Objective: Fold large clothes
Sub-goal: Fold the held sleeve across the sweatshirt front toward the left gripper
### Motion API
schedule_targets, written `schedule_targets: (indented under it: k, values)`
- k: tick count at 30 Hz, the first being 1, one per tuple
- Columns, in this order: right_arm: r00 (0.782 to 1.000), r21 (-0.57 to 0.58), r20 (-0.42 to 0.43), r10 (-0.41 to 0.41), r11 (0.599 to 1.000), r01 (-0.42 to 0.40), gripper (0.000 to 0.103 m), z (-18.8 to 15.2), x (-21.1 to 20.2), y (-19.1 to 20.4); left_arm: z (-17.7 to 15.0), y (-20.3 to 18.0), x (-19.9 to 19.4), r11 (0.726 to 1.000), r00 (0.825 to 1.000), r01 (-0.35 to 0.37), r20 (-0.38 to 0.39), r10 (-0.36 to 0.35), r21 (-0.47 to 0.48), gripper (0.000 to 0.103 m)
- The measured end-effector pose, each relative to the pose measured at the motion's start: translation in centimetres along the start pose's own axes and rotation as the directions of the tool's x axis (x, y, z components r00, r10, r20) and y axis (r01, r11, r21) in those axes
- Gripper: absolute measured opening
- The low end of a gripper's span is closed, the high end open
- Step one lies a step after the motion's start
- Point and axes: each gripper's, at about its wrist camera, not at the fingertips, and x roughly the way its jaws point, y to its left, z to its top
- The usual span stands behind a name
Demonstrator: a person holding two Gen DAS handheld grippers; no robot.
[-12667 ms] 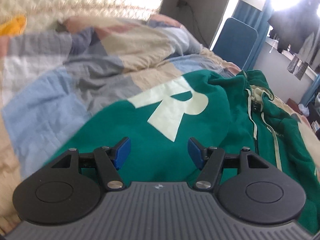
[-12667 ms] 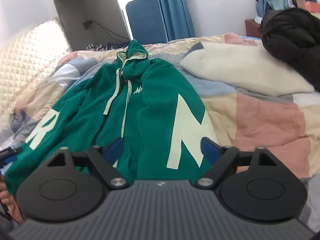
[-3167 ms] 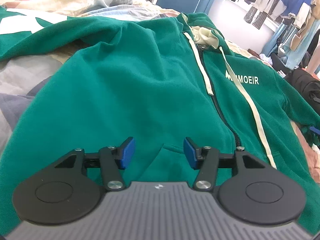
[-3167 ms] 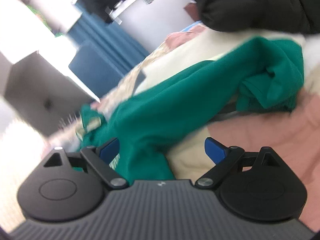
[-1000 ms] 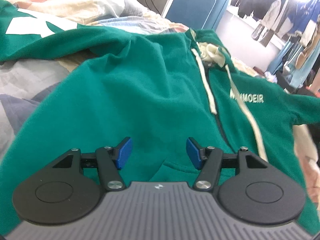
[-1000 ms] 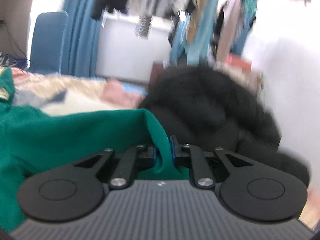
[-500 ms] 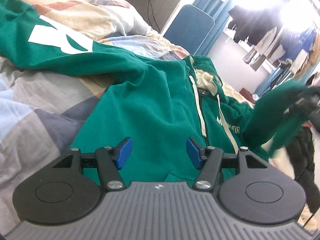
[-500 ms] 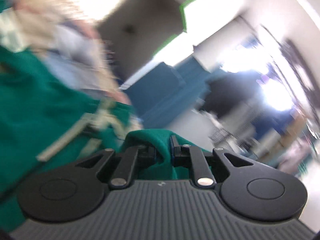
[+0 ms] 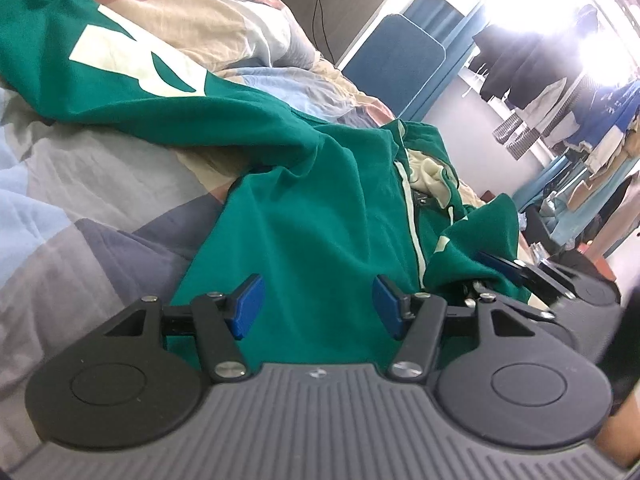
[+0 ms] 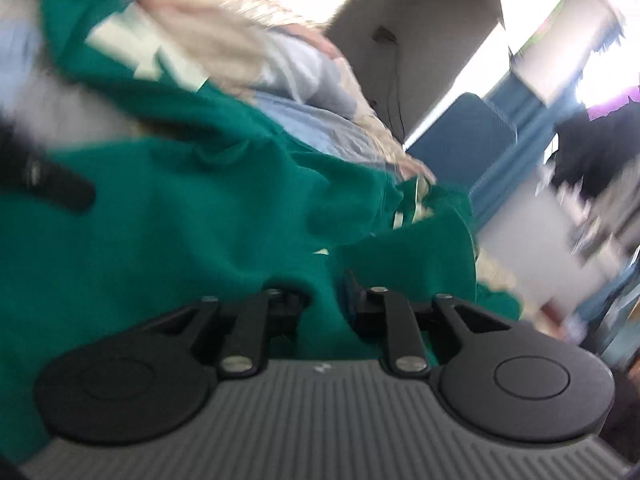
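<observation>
sleeve [image 9: 476, 236] of green hoodie [image 9: 320, 216] lies folded across the chest, just ahead of right gripper [image 10: 324, 292]. jaws there are opening, green cloth between them; in this blurred view the pads look to be coming off the fabric, not pinching it. seen from the left wrist view, the same gripper [image 9: 490, 276] sits low on the hoodie's front, right of the zip.

left gripper [image 9: 318, 304] hovers over the lower front panel, fingers spread wide, nothing between them. hoodie lies face up on a patchwork quilt [image 9: 80, 208], hood at the far end, the other sleeve [image 9: 132, 68] with its pale letter stretched out far to the left.

step in hand, as i read it: dropping the right sleeve onto the body.

doing it well:
- let the jaws part fully before pulling back, or the cuff will drag off with the pads.
- withdraw low and straight back along the fingers, not sideways.
- check the sleeve lies flat, inside the body outline; it looks bunched near the gripper.
- left gripper could pin the front panel while the right clears.
</observation>
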Motion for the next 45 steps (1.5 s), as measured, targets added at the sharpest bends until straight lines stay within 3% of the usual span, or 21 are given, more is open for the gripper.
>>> schedule_targets:
  k: [3, 8, 12, 14, 19, 23, 29, 31, 33, 36, 38, 41, 43, 45]
  values:
    - [0.999, 0.129, 0.022, 0.048, 0.99, -0.051, 0.075, -0.5, -1.9, -1.9, 0.1, -0.3, 0.4, 1.0, 1.0, 0.017, 0.003, -0.017, -0.009, 0.065]
    - [0.989, 0.285, 0.106, 0.106, 0.949, -0.133, 0.079, -2.1, -6.7, -4.8, -0.3, -1.7, -0.1, 0.999, 0.999, 0.032, 0.035, -0.033, 0.041, 0.065]
    - [0.983, 0.474, 0.159, 0.092, 0.866, -0.158, 0.079, -4.7, -8.9, -8.6, -0.9, -3.1, -0.4, 0.995, 0.997, 0.062, 0.048, -0.066, 0.085, 0.065]
    - [0.986, 0.597, 0.145, 0.082, 0.787, -0.153, 0.078, -6.8, -8.6, -10.6, -1.4, -3.8, -0.3, 0.989, 0.994, 0.101, 0.04, -0.105, 0.105, 0.065]
    - [0.989, 0.832, 0.08, 0.121, 0.538, -0.133, 0.078, -11.2, -5.3, -14.4, -3.1, -5.8, 1.7, 0.971, 0.979, 0.203, -0.026, -0.201, 0.125, 0.065]
    - [0.987, 0.894, 0.085, 0.136, 0.428, -0.136, 0.076, -12.8, -2.6, -15.3, -4.6, -7.4, 4.8, 0.962, 0.971, 0.234, -0.083, -0.224, 0.139, 0.065]
    - [0.973, 0.971, 0.127, 0.193, 0.178, -0.162, 0.073, -15.7, 2.0, -16.5, -6.5, -8.5, 8.9, 0.956, 0.964, 0.252, -0.129, -0.235, 0.147, 0.065]
    - [0.97, 0.978, 0.148, 0.195, 0.116, -0.173, 0.073, -16.4, 3.3, -16.5, -7.0, -8.6, 10.1, 0.957, 0.964, 0.243, -0.149, -0.219, 0.159, 0.065]
    - [0.97, 0.981, 0.141, 0.198, 0.104, -0.163, 0.071, -16.5, 4.4, -16.4, -7.2, -8.3, 11.0, 0.961, 0.968, 0.229, -0.144, -0.207, 0.153, 0.065]
    - [0.969, 0.979, 0.143, 0.2, 0.117, -0.169, 0.054, -16.3, 5.4, -16.1, -7.1, -7.8, 11.7, 0.959, 0.962, 0.254, -0.138, -0.238, 0.122, 0.063]
    - [0.968, 0.976, 0.149, 0.203, 0.129, -0.177, 0.04, -16.0, 5.8, -16.1, -7.1, -7.8, 12.2, 0.951, 0.949, 0.289, -0.162, -0.269, 0.112, 0.04]
    - [0.968, 0.969, 0.171, 0.186, 0.149, -0.199, 0.018, -15.7, 5.4, -16.4, -6.9, -8.4, 12.2, 0.928, 0.921, 0.359, -0.201, -0.334, 0.103, 0.022]
    - [0.972, 0.963, 0.17, 0.16, 0.183, -0.198, 0.013, -15.1, 4.5, -16.8, -6.5, -8.7, 11.6, 0.897, 0.889, 0.435, -0.2, -0.413, 0.083, 0.02]
    - [0.973, 0.96, 0.18, 0.145, 0.191, -0.206, 0.011, -14.8, 3.6, -17.2, -5.7, -9.0, 10.1, 0.856, 0.848, 0.515, -0.18, -0.499, 0.05, 0.02]
